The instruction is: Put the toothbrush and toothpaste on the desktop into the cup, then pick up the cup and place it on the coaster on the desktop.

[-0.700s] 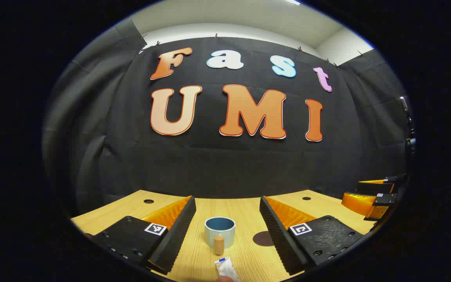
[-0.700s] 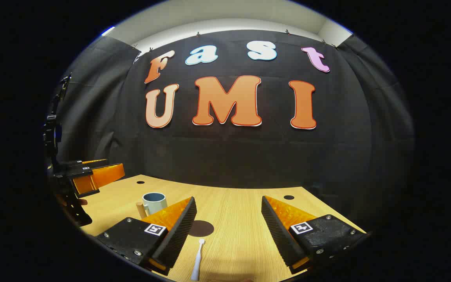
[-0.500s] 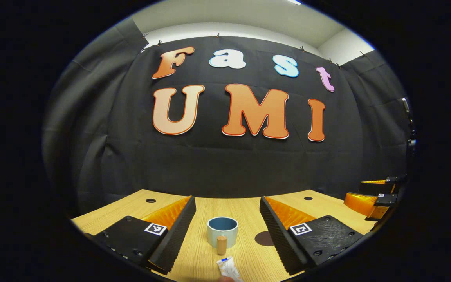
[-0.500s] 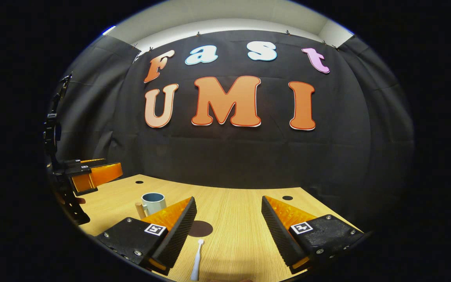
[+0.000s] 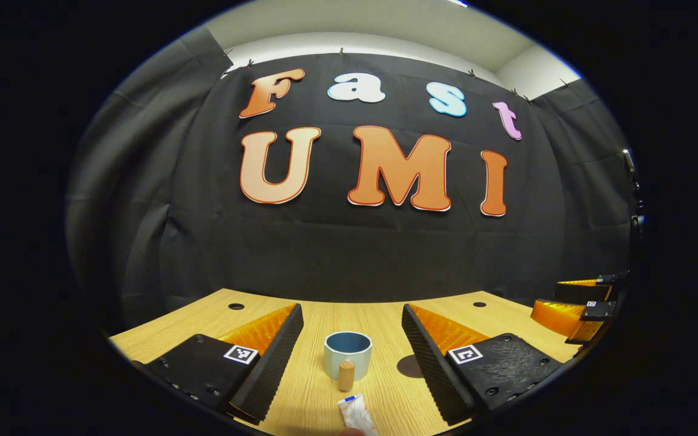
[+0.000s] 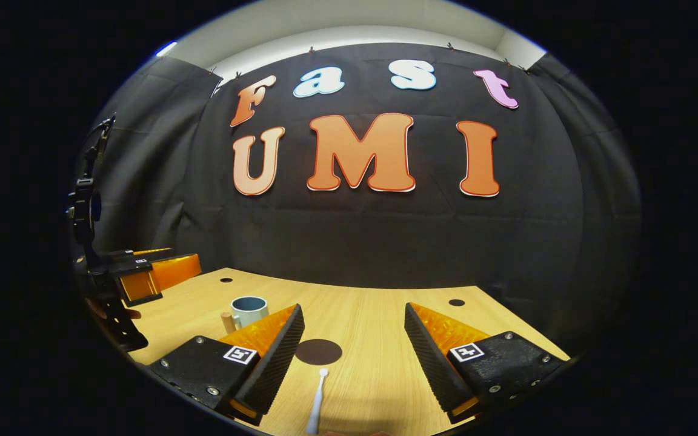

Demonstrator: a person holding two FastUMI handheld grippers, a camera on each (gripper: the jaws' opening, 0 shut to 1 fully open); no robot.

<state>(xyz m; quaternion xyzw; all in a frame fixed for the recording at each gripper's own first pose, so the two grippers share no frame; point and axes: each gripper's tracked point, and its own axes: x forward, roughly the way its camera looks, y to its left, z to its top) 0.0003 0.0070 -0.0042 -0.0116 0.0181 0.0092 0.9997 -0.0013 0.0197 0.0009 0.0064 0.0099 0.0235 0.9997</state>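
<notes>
On the wooden desk there is one cup, one toothpaste tube, one toothbrush and one dark round coaster. In the left gripper view, the left gripper hangs spread wide and holds nothing; the cup stands upright between its fingers farther off, wooden handle toward the camera, with the tube lying just nearer at the bottom edge and the coaster to the cup's right. The right gripper is likewise spread and empty, with the toothbrush lying between its fingers, head pointing at the coaster just beyond. Compared with half a second ago, the toothbrush, coaster and cup sit a little farther right in the right gripper view; the left gripper view has hardly changed.
</notes>
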